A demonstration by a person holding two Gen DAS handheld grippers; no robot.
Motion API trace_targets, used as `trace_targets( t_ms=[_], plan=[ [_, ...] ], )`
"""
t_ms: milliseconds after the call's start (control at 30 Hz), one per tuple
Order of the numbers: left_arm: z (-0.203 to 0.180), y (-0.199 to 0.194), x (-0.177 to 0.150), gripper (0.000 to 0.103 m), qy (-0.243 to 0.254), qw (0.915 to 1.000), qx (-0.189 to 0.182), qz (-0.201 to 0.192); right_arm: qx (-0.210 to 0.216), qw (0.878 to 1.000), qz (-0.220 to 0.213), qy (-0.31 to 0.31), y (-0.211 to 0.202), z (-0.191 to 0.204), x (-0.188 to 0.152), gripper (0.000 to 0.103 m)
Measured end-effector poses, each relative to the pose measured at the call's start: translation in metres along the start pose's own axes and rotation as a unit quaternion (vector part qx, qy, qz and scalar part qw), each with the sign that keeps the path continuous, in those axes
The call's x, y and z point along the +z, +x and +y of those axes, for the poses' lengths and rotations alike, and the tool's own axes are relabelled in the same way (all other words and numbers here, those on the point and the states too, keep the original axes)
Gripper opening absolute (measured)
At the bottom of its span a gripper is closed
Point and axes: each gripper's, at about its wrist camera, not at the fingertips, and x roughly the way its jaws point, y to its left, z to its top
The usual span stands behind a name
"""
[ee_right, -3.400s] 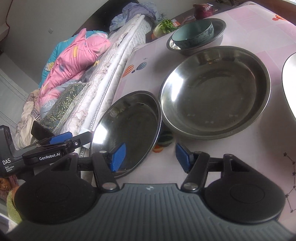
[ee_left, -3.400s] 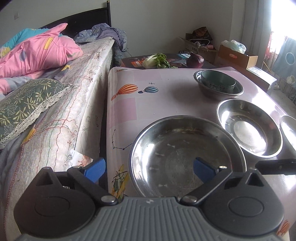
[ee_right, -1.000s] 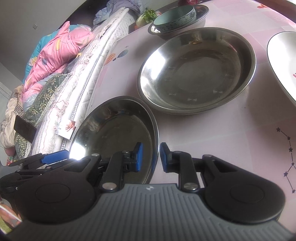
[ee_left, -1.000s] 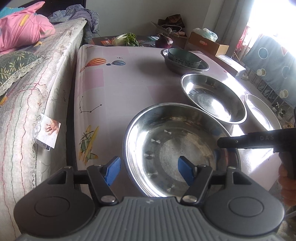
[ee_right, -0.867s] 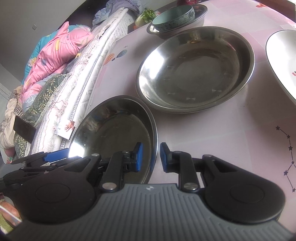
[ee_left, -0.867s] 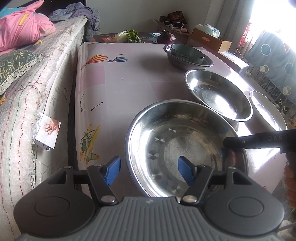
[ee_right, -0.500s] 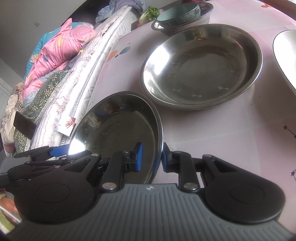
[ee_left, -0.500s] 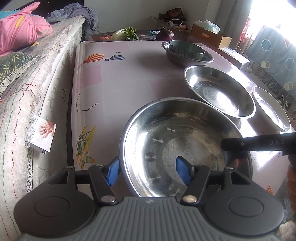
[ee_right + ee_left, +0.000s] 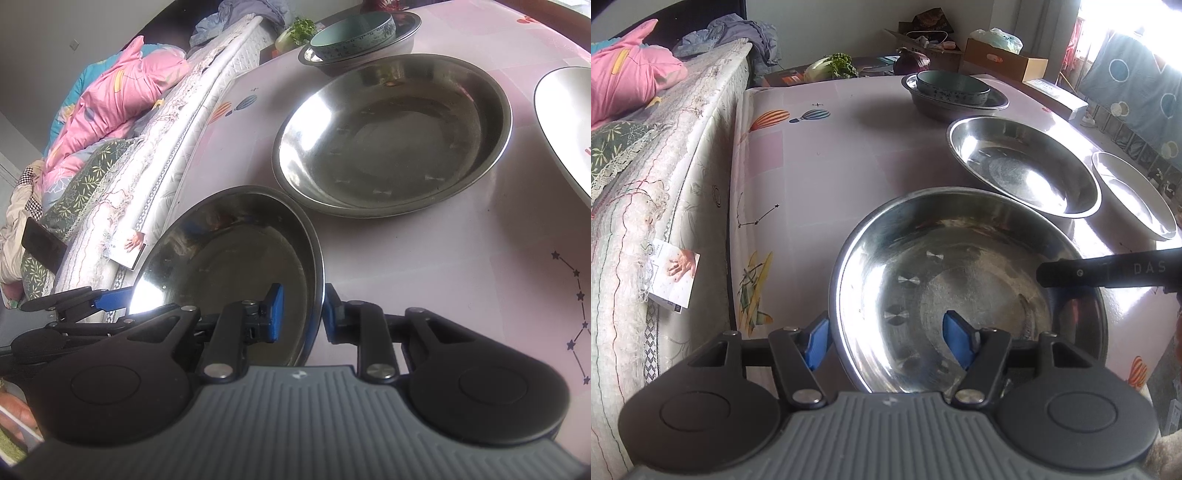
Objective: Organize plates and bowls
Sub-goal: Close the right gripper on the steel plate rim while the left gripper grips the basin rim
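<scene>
The large round stainless-steel basin is held at the near edge of the pink patterned desk, its rim clamped by the right tool. Its opposite rim is straddled by the left tool, whose blue pads stand apart, not pressing. A second steel basin lies just beyond.

Left of the jaws runs a bed, with a pink quilt far up it and a small card tucked at its edge. Far ahead, past the bench, lie leafy greens, a purple cabbage and a cardboard box.
</scene>
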Motion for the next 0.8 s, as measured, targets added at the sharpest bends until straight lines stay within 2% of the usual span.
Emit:
trace_targets(
  t_ms=[333,600,800],
  plan=[
    [-0.0031,0.0053,-0.0024,0.066,0.002,0.9999,0.007,0.011,-0.002,1.0,-0.004,-0.011,0.0001,0.0016,-0.0019,0.022],
    [-0.0049,-0.0009,-0.0064,0.066,-0.005,0.9996,-0.016,0.024,-0.005,1.0,-0.006,-0.008,-0.0023,-0.002,-0.0027,0.022],
    [-0.0092,0.0014,-0.007,0.068,0.005,0.9997,-0.007,0.022,-0.004,1.0,-0.007,-0.007,-0.0022,-0.0031,-0.003,0.022]
  ],
)
